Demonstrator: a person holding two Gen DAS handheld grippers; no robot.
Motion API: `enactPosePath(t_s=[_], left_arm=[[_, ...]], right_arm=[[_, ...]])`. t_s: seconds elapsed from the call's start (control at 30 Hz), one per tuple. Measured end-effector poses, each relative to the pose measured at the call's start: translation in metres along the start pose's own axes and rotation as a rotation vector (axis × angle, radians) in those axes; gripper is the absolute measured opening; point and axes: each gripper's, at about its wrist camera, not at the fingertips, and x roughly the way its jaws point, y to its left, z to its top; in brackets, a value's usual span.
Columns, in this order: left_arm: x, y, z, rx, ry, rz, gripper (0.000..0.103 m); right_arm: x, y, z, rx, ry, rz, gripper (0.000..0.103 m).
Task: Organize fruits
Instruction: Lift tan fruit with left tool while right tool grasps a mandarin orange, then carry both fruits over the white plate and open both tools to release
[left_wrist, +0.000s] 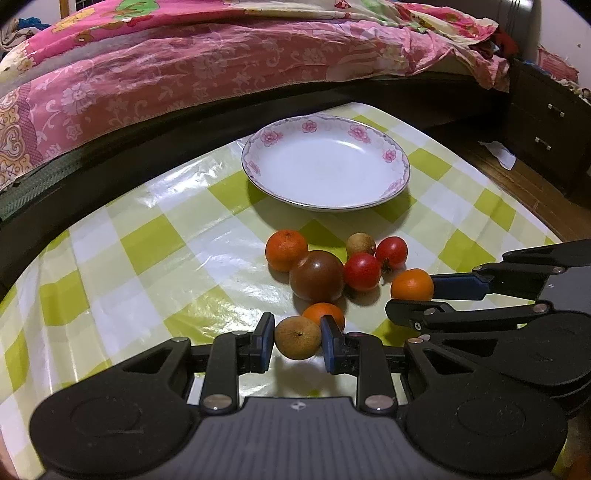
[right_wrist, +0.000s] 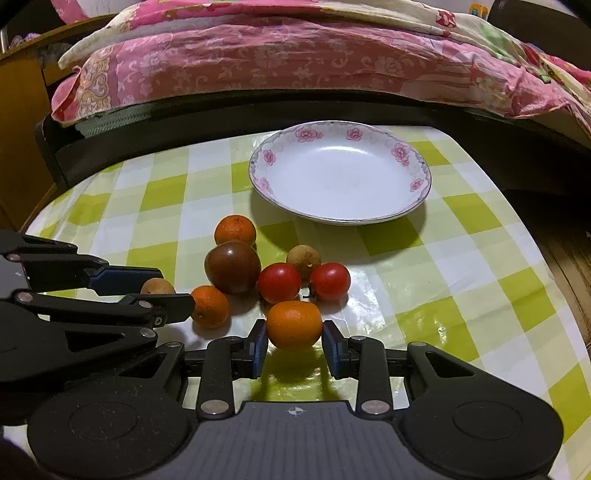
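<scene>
Left gripper (left_wrist: 297, 343) brackets a tan, dimpled fruit (left_wrist: 297, 342) — skin matte.

A bed (left_wrist: 221, 74) with pink floral bedding (right_wrist: 295, 62) stands behind the green-checked table (left_wrist: 129, 251).

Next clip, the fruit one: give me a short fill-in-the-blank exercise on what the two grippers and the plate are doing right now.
1. The plate holds ____ fruit.
2. The left gripper has its fingers on either side of a small ____ fruit.
3. The right gripper has its fingers on either side of an ____.
4. Between the fruit and the bed sits the ____.

Missing words: no; brown; orange; plate
</scene>
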Motion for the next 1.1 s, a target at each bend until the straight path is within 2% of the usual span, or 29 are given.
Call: enactPosePath(t_s=[0.37, 0.6, 0.83, 1.1], left_arm=[[-0.004, -0.002, 0.015, -0.001, -0.036, 0.014, 0.034], [-0.002, -0.003, 0.038, -0.014, -0.067, 0.009, 0.033], [0.012, -0.003, 0.074, -0.015, -0.116, 0.012, 0.033], [0.045, 0.001, 0.096, -0.028, -0.11, 0.011, 0.033]], right_arm=[[-0.006, -0.004, 0.006, 0.023, -0.026, 0.002, 0.028], [-0.01, -0.013, 0.021, 0.052, -0.052, -0.004, 0.029], [-0.001, -0.032, 0.051, 0.087, -0.083, -0.025, 0.029], [0.029, -0.05, 0.072, 0.074, -0.099, -0.036, 0.029]])
